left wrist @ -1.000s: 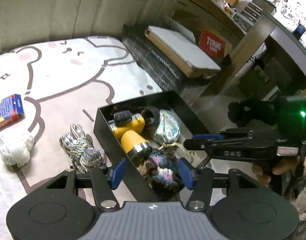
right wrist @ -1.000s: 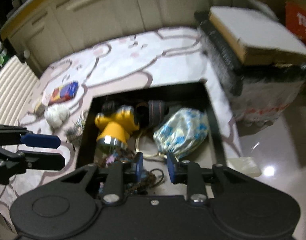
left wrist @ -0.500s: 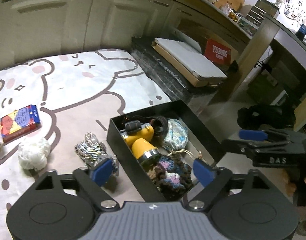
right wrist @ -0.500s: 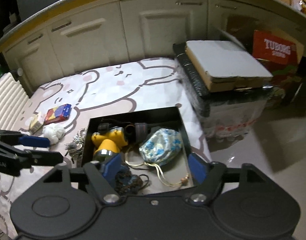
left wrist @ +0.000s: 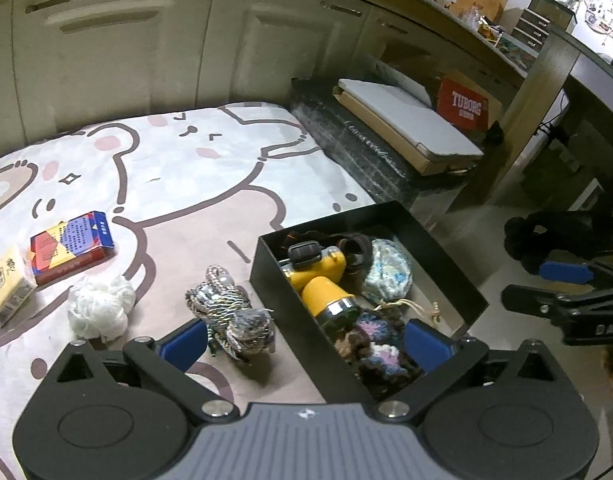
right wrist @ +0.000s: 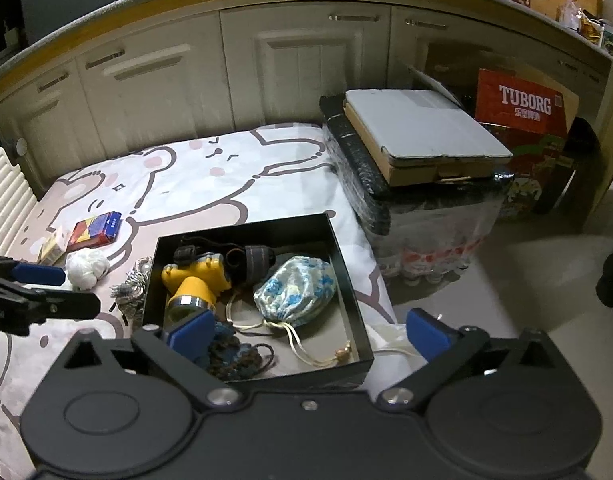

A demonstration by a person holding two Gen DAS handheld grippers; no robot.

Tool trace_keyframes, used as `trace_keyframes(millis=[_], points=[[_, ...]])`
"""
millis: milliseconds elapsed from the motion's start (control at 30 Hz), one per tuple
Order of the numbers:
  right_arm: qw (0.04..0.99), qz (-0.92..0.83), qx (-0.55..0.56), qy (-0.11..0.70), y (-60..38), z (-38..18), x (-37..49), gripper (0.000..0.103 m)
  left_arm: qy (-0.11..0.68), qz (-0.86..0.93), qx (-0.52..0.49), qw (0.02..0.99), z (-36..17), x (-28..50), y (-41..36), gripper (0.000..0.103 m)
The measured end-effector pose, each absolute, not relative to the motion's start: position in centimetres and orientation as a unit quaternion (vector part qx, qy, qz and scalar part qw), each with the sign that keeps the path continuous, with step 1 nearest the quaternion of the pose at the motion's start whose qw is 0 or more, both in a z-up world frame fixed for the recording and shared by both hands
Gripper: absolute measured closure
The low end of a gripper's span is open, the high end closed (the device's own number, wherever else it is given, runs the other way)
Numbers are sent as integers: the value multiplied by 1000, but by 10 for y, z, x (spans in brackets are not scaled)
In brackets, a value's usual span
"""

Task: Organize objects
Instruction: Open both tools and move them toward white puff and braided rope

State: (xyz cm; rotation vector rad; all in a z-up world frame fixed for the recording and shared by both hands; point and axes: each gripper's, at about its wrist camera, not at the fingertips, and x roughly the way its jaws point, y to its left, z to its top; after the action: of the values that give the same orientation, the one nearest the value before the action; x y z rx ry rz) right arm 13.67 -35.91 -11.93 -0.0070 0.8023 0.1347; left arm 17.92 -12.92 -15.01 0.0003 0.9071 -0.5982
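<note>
A black box [left wrist: 274, 280] [right wrist: 348, 280] on the bear-print mat holds a yellow headlamp [left wrist: 318, 276] [right wrist: 198, 280], a blue-white drawstring pouch [left wrist: 388, 272] [right wrist: 294, 296] and a dark crocheted piece [left wrist: 378, 352] [right wrist: 226, 350]. My left gripper [left wrist: 306, 342] hovers over the box's near left wall, jaws opening wide, pressing on nothing. My right gripper [right wrist: 310, 336] hangs over the box's near end, jaws also opening, gripping nothing. A rope bundle [left wrist: 230, 312], a white yarn ball [left wrist: 100, 308] and a red-blue card box [left wrist: 70, 246] lie on the mat to the left.
A small yellow packet [left wrist: 8, 284] lies at the mat's left edge. A black wrapped crate [right wrist: 426, 216] bearing a flat carton stands right of the mat, with a red Tuborg carton [right wrist: 522, 108] behind. Cabinets [right wrist: 298, 64] close the back. Bare floor lies to the right.
Both pairs of jaws have spread from narrow to wide. Both grippers have drawn back and up from the box, leaving the crocheted piece lying at its near end.
</note>
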Motion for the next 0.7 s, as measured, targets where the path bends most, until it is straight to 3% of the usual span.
trace_keyframes(millis=[700], points=[[920,68,-6,386,-328,-130,161,0,428,-223,-4,876,-158,192,-80,0]])
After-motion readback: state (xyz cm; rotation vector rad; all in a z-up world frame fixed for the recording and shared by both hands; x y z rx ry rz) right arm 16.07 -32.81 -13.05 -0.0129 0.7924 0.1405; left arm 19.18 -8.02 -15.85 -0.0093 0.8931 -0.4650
